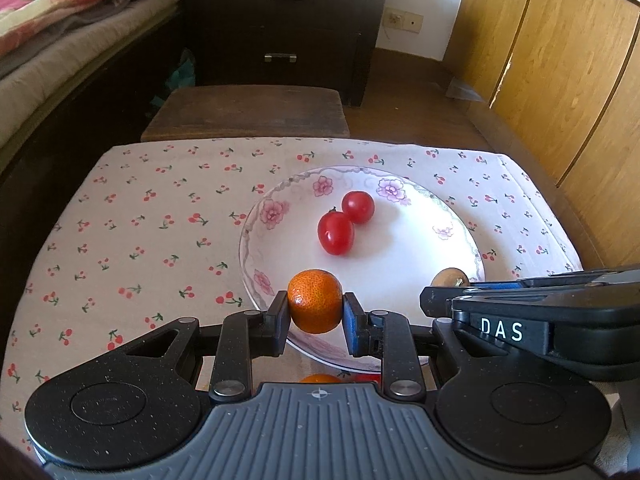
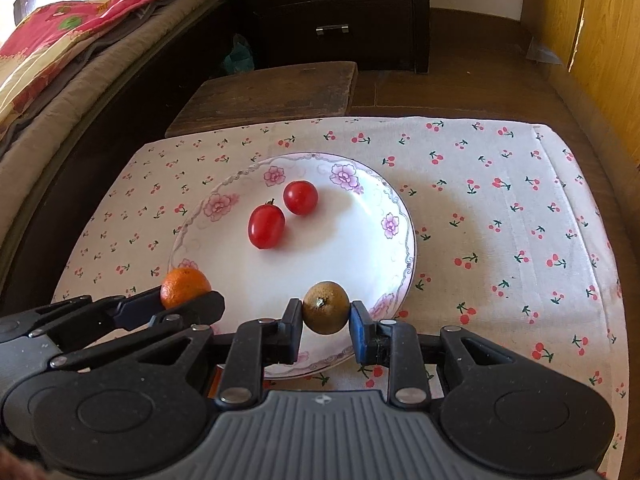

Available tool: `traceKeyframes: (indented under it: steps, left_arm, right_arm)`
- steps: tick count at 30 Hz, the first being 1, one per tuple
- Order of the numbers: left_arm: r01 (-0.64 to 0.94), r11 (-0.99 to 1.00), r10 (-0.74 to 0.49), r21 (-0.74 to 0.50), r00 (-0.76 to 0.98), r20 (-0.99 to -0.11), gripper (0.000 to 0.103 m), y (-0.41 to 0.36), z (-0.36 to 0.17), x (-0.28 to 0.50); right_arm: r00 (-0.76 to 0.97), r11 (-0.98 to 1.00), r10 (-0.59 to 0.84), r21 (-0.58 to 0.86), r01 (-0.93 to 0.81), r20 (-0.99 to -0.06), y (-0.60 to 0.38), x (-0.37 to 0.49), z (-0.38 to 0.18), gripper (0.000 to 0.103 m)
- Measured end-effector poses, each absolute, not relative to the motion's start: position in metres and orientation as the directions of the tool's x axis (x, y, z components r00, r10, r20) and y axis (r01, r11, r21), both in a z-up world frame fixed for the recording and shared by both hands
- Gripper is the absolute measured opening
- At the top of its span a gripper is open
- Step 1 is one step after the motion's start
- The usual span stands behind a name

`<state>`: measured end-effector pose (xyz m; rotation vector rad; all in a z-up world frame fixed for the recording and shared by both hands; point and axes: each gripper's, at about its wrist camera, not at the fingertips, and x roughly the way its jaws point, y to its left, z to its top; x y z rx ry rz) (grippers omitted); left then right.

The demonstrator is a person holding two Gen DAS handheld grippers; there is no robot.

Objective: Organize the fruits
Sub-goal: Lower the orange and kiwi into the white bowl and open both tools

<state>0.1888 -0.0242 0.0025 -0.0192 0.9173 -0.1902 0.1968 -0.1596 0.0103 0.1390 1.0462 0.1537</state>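
The left tool [image 1: 315, 312] pinches an orange mandarin [image 1: 315, 301] above the near left rim of the flowered plate [image 2: 360, 240]; the right tool [image 2: 325, 317] pinches a brownish fruit [image 2: 325, 307] above its near edge. Two tomatoes [image 2: 280, 212] lie further in. Whether either fruit touches the plate is unclear.

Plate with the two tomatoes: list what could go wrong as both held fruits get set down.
1. The two tomatoes lie loose mid-plate; a dropped fruit might knock them rolling.
2. The left hand-held gripper holds the orange over the near rim, so early release could tip it onto the cloth.
3. The right hand-held gripper, holding the brown fruit, works close beside the left; they could bump.
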Motion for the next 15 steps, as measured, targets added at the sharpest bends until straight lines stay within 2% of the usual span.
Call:
traceKeyframes:
  steps: [7, 15]
  left_arm:
    - [0.148, 0.983, -0.176, -0.109, 0.591, -0.787, 0.035, -0.0224, 0.0031, 0.1904]
    - [0.146, 0.984, -0.170, -0.101, 0.598, -0.784, 0.042, -0.0224, 0.0042, 0.1902]
  right_arm:
    - [0.496, 0.980, 0.192, 0.191, -0.052, -0.847, -0.1600, 0.1975, 0.0104, 0.029]
    - [0.496, 0.980, 0.189, 0.192, -0.045, -0.848, -0.1619, 0.1982, 0.0098, 0.029]
